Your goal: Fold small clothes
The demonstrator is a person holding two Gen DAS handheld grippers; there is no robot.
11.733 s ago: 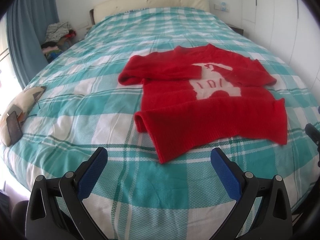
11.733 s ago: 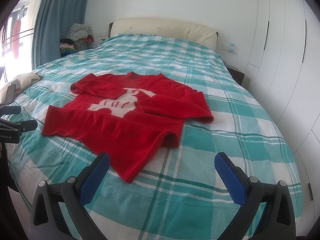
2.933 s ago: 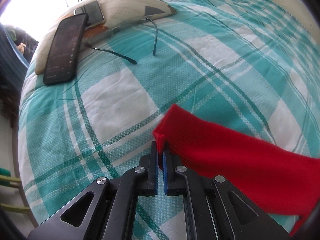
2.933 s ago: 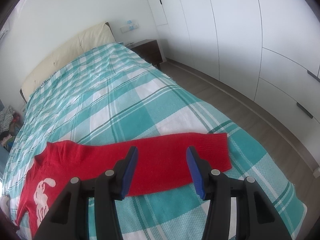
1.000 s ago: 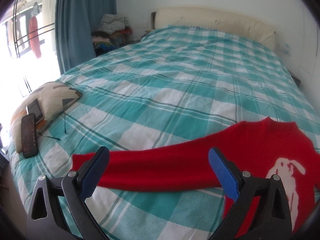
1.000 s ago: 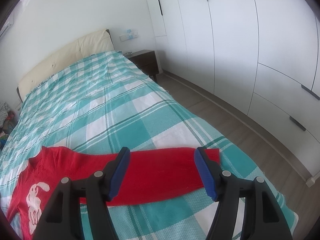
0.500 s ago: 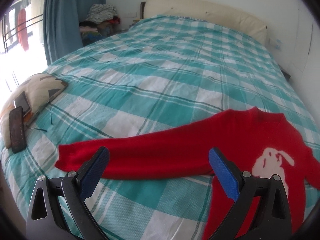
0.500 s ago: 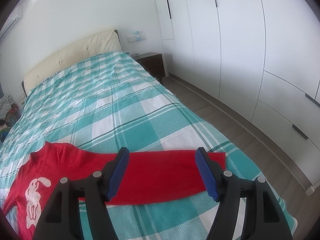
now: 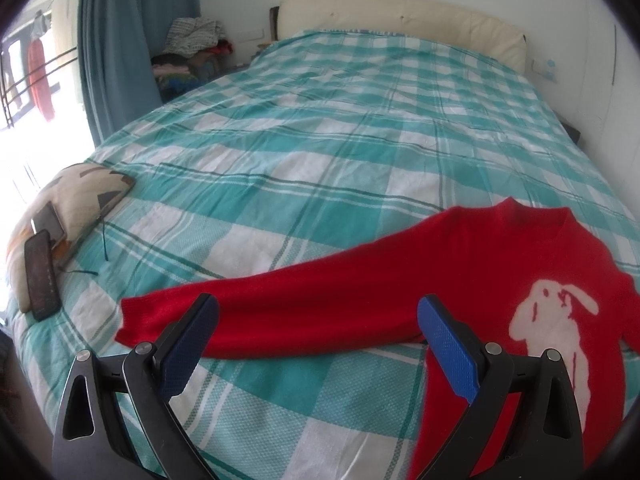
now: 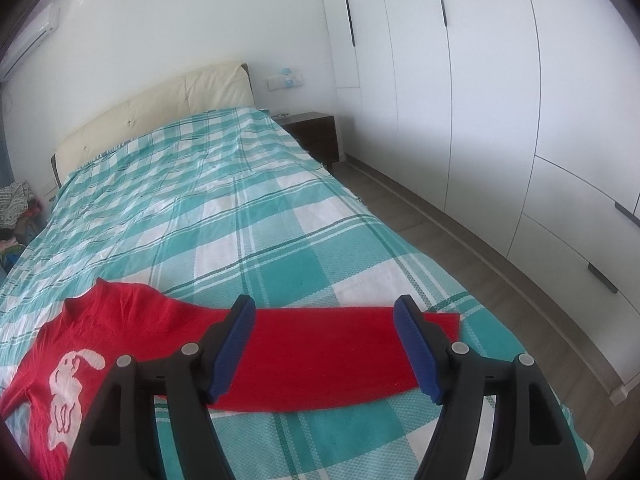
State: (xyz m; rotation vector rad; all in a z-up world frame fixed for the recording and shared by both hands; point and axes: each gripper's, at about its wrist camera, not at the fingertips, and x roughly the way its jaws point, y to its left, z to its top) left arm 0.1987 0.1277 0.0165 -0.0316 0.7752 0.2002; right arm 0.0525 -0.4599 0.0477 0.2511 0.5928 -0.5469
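Observation:
A red sweater [image 9: 500, 264] with a white rabbit on its chest lies flat on the teal plaid bed [image 9: 340, 120], both sleeves stretched out sideways. In the left wrist view its left sleeve [image 9: 288, 304] runs toward the bed's near left side. My left gripper [image 9: 318, 336] hovers open above that sleeve, holding nothing. In the right wrist view the sweater [image 10: 120, 320] spreads its other sleeve [image 10: 328, 352] toward the bed's right edge. My right gripper [image 10: 324, 340] hangs above that sleeve with its jaws opening and nothing pinched between them.
A beige cushion [image 9: 68, 200] with two phones [image 9: 40, 276] and a thin cable sits at the bed's left edge. A clothes pile [image 9: 192, 48] and blue curtain stand at the back left. White wardrobes [image 10: 500, 100], a dark nightstand [image 10: 316, 132] and wood floor flank the right side.
Both grippers have let go of the sleeve cuffs and pulled back. Over the last second both views swung slightly; the sleeves lie still and the right jaws widened a little.

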